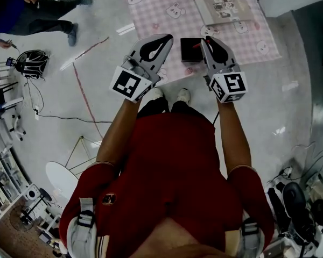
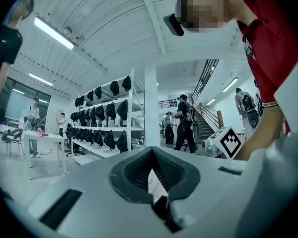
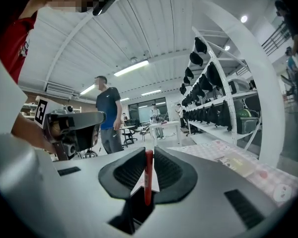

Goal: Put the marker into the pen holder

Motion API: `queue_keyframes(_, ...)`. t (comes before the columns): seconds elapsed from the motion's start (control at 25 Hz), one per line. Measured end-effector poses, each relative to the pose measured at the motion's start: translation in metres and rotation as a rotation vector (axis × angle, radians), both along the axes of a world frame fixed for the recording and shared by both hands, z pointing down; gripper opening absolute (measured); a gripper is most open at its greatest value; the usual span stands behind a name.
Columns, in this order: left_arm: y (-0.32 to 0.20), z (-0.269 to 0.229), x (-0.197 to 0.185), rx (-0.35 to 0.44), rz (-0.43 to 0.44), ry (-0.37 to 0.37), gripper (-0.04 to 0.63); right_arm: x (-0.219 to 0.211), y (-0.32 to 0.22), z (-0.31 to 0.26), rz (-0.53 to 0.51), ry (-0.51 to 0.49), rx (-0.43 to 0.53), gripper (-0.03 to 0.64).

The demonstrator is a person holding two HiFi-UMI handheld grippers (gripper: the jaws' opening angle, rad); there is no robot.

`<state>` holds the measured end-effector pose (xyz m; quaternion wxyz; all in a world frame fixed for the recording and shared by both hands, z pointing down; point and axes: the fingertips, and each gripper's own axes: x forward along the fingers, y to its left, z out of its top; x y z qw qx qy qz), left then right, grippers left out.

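Head view looks down on the small black square pen holder, which stands at the near edge of the pink-and-white checked cloth surface, upper middle of the frame. Just right of it the right gripper brings the slim red marker to the holder's right edge. The right gripper view shows that marker standing upright in the centre of the frame with the dark ribbed fingers clamped on either side. Its lower end dips toward the black holder at lower centre. I'd say the carry is done and the drop is not: the marker looks poised at or just inside the opening, though how deep I can't tell, and letting go is what remains. The left gripper sits just left of the holder, its fingers together at the tips and empty. Both forearms reach straight forward from the red-shirted body, side by side, the grippers angled in toward the holder between them.
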<state>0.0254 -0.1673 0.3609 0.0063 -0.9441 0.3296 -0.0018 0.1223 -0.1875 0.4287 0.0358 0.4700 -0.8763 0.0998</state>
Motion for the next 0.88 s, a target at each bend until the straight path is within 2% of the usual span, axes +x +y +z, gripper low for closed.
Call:
queue_keyframes(0.12, 0.0, 0.007, -0.002, -0.02, 0.006, -0.016, 0.006, -0.002, -0.003, 0.014, 0.007, 0.013, -0.021, 0.054)
queue_keyframes(0.4, -0.009, 0.006, 0.001, -0.005, 0.02, 0.003, 0.006, -0.004, -0.014, 0.045, 0.02, 0.031, -0.077, 0.054)
queue_keyframes(0.88, -0.019, 0.021, 0.005, -0.048, 0.038, -0.016, 0.006, 0.0, -0.028, 0.069, 0.032, 0.036, -0.132, 0.054)
